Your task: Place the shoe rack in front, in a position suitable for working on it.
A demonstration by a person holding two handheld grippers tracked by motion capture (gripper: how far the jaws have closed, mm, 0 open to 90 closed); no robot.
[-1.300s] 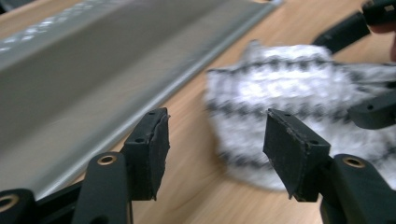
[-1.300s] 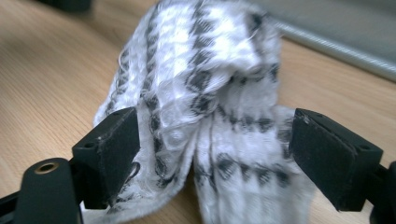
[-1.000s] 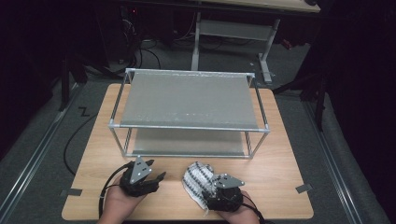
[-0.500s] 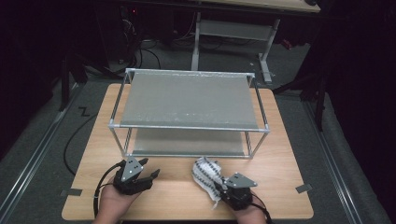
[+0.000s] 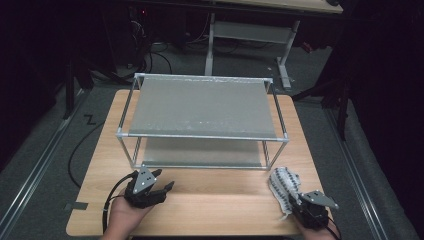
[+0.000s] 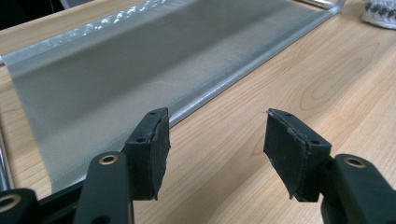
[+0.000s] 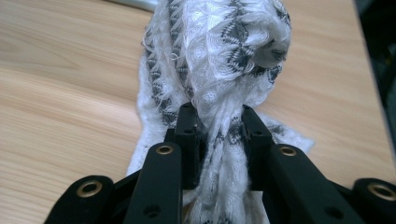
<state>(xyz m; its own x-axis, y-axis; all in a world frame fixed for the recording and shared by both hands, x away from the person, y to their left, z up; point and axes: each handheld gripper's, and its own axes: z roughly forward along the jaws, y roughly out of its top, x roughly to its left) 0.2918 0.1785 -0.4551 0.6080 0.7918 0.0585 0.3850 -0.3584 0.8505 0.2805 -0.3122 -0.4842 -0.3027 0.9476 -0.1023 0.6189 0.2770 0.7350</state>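
A white cloth with a grey zigzag pattern [image 5: 283,182] lies bunched on the wooden table [image 5: 220,200] near its front right corner. My right gripper [image 5: 296,201] is shut on it. In the right gripper view the cloth [image 7: 219,56] is pinched between the two pads of the right gripper [image 7: 219,126] and heaps up beyond them. Those jaws have just been closing onto the cloth and have eased a little since. My left gripper [image 5: 164,180] rests at the front left, open, and in its own view nothing lies between the pads of the left gripper [image 6: 217,140].
A metal-tube rack [image 5: 200,107] with two grey mesh shelves stands across the middle of the table. Its lower shelf [image 6: 116,70] lies just beyond the left gripper. Bare wood runs along the front between the two hands. Dark floor and cables surround the table.
The right gripper closed on the cloth and slid it to the right along the table's front, from near the middle to the right corner. The left gripper stayed in place.
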